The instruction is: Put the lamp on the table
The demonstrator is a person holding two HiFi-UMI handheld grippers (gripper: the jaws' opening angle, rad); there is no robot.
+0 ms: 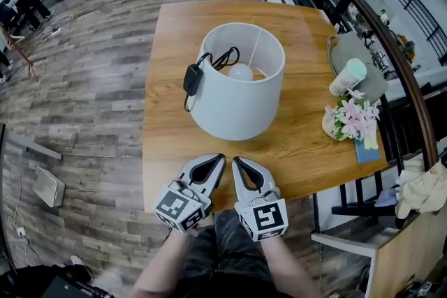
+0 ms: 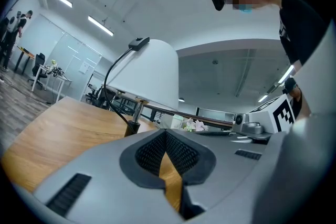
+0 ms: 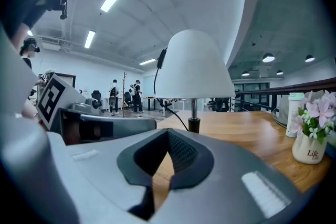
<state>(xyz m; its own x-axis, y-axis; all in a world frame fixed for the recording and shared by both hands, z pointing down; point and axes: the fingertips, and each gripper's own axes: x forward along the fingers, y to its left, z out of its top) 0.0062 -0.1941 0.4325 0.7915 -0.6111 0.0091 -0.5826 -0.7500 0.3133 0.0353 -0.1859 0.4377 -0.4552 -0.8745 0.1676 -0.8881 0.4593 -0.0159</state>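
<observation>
A lamp with a white shade (image 1: 239,80) stands upright in the middle of the wooden table (image 1: 167,122). Its black cord and switch (image 1: 191,79) hang over the shade's left rim. The bulb (image 1: 240,71) shows inside the shade. In the left gripper view the lamp (image 2: 149,78) rises just ahead; in the right gripper view the lamp (image 3: 193,68) stands on its thin stem. My left gripper (image 1: 218,160) and right gripper (image 1: 237,162) sit side by side at the table's near edge, clear of the lamp. Both are shut with nothing between the jaws.
A small vase of pink flowers (image 1: 351,119) and a white bottle with a green cap (image 1: 348,77) stand at the table's right edge, beside a grey bag (image 1: 363,56). A black railing (image 1: 391,45) runs along the right. Office chairs and desks stand far back.
</observation>
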